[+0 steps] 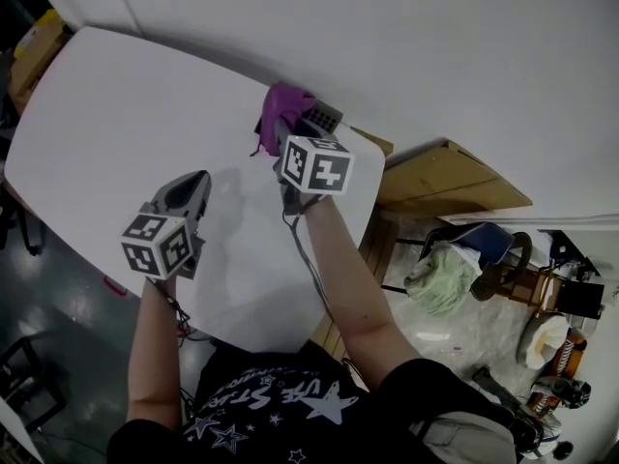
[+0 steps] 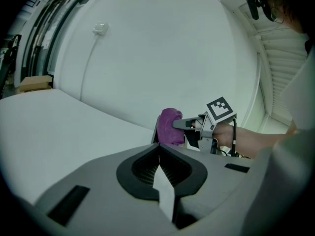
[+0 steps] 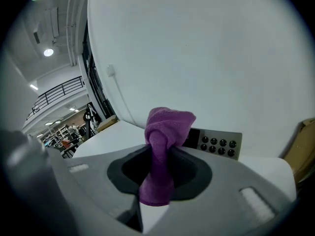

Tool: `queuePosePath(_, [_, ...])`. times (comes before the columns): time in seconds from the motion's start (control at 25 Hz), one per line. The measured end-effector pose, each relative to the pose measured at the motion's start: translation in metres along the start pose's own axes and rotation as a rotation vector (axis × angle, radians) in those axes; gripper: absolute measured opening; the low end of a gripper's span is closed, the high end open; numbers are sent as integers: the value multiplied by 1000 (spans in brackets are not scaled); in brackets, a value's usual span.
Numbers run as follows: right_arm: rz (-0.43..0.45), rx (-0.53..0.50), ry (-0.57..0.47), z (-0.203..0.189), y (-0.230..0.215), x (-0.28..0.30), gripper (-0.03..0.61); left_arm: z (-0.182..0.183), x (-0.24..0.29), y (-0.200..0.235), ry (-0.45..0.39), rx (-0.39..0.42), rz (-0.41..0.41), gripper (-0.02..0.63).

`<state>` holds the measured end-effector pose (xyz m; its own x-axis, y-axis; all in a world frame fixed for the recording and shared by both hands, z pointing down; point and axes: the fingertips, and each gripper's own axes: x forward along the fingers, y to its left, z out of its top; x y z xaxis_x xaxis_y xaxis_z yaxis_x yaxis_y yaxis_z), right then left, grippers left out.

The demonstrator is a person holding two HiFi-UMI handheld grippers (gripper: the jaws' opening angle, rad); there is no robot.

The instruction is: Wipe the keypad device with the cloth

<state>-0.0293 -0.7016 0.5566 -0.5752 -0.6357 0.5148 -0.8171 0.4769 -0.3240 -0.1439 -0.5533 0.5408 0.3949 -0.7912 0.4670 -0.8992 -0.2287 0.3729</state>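
Observation:
A grey keypad device (image 1: 322, 118) with dark round buttons (image 3: 216, 145) stands at the far edge of the white table (image 1: 116, 124), close to the wall. My right gripper (image 1: 281, 144) is shut on a bunched purple cloth (image 1: 280, 112) (image 3: 162, 146), which it holds against the left side of the device. The cloth (image 2: 170, 127) hides part of the device. My left gripper (image 1: 198, 186) (image 2: 158, 167) hovers over the table nearer the person, jaws shut with nothing between them.
A wooden cabinet (image 1: 445, 177) stands right of the table. Beyond it the floor holds a chair with a green bundle (image 1: 440, 276) and assorted clutter (image 1: 556, 356). A cardboard box (image 2: 34, 83) sits at the table's far left end. A white wall (image 1: 406, 37) backs the table.

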Motion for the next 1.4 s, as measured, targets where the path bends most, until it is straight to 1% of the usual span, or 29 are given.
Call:
queuePosePath(0.4, [-62,56,17,-13,-29,-17,95,-2,-1,-11,11,2,-23,8])
queuePosePath(0.64, [-95,78,14,-20,-49,-38,97,-7,-1,-19,25,-1,-40,8])
queuePosePath(0.96, [-161,96,15,-36,-78,-68,97,-17,-2,-34,37,-11,-66,8])
queuePosePath(1.2, [-191,115,5,-44,-80,-95,95,-22,-14,-49,47,-1,-88,8])
queuePosePath(1.4, [-186,123,-20,-41,-74,-116,95,-21,-29,-62,40,12,-102,8])
